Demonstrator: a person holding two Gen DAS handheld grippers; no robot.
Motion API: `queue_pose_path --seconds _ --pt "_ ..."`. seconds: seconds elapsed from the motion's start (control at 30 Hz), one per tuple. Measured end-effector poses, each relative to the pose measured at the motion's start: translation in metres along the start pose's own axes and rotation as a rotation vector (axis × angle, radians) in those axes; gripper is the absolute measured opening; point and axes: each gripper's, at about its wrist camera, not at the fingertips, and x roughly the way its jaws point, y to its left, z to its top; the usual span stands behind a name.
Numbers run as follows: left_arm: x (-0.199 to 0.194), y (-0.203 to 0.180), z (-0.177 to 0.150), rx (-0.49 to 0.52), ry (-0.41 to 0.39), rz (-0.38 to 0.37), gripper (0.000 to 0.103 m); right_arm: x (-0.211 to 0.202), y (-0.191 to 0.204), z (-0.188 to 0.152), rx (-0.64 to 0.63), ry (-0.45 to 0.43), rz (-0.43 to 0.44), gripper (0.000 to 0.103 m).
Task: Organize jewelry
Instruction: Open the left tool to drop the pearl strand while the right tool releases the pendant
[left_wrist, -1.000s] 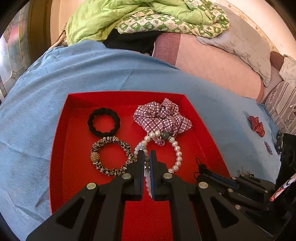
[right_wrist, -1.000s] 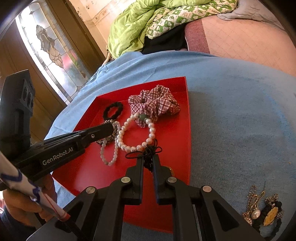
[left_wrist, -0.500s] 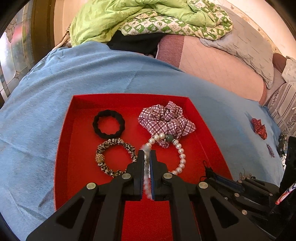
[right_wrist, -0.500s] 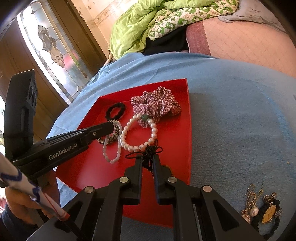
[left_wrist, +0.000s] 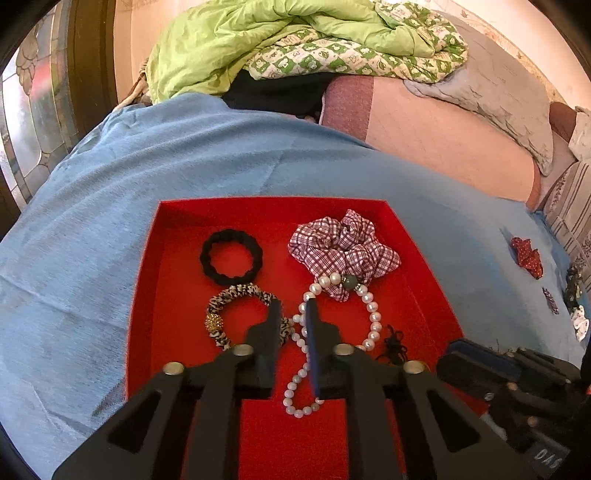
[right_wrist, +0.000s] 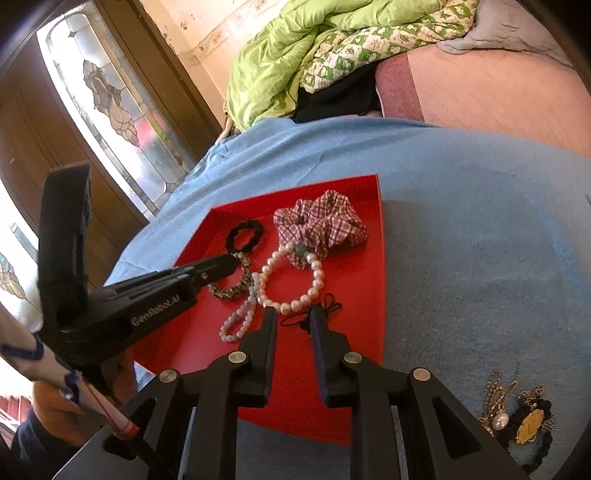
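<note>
Pearl strand (left_wrist: 301, 373) between spread left gripper (left_wrist: 293, 314), right gripper (right_wrist: 293, 314) spread, red tray (right_wrist: 380, 266) edge beside.

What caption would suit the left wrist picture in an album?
Open left gripper over a small pearl strand lying in a red tray of hair ties.

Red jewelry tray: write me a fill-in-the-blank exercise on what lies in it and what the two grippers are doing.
1. The shallow red tray rests on a ____ cloth.
2. The checked fabric scrunchie partly covers the large-bead ____ bracelet.
3. The left gripper has its jaws ____ around the small white bead strand.
4. The right gripper straddles a thin ____ cord without clamping it.

Missing words: blue; pearl; open; black
</note>
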Motion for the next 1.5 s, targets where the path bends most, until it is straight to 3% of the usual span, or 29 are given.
queue_pose_path --seconds 0.33,1.5 --pt "-0.005 -0.002 0.003 0.009 -0.029 0.026 0.02 -0.016 -0.003 0.006 0.024 -0.035 0.02 0.02" --pt "-0.022 -0.014 0.005 0.041 -0.084 0.045 0.025 -0.042 -0.034 0.001 0.077 -0.043 -0.038 0.02"
